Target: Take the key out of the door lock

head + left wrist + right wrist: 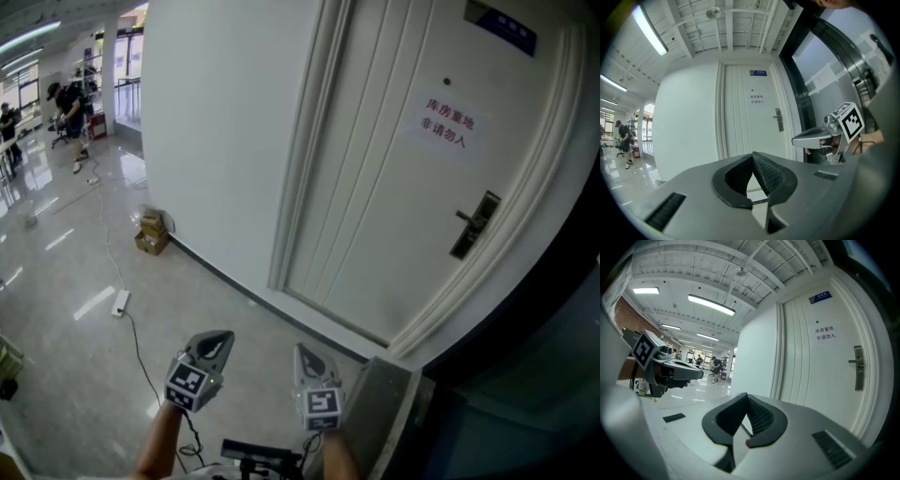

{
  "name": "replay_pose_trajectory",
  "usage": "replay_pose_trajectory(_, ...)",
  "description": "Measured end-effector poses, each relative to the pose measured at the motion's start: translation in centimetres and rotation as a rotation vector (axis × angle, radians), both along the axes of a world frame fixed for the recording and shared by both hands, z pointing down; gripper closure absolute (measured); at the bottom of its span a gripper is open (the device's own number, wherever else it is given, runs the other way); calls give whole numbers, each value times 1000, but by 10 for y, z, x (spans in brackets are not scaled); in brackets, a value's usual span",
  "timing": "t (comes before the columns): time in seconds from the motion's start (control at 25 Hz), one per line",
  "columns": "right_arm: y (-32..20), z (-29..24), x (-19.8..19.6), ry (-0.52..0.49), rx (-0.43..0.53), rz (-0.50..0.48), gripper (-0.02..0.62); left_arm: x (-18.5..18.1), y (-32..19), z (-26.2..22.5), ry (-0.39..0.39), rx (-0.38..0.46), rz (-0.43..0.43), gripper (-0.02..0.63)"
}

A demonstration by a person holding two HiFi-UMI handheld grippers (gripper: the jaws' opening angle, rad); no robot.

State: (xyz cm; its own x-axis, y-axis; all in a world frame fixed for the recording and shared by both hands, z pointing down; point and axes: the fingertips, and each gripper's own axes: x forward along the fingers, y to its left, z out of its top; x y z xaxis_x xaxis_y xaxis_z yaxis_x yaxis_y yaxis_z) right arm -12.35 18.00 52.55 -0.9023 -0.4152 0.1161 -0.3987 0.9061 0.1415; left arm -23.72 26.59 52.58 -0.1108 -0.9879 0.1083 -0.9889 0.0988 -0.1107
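Left hand-held gripper (216, 342) is down low, jaws pressed together on nothing. Right hand-held gripper (307, 358) sits just beside it, jaws likewise closed and empty. Beyond them comes glossy floor (187, 291), then the white door (394, 206). Its lock (475, 225) is well apart from both, and any key there is too small to make out.
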Motion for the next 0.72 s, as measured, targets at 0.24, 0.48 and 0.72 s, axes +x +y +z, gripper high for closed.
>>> replay_pose_trajectory(0.24, -30, -2, -20, -24, -14, 17, 583, -20, -34, 5, 13, 16, 15, 597)
replay_pose_trajectory(0.48, -78, 1, -34, 9, 27, 20, 583, -36, -84, 3, 14, 27, 23, 598)
replay_pose_trajectory(0.72, -135, -4, -47, 26, 49, 14, 583, -51, -142, -7, 26, 45, 21, 597)
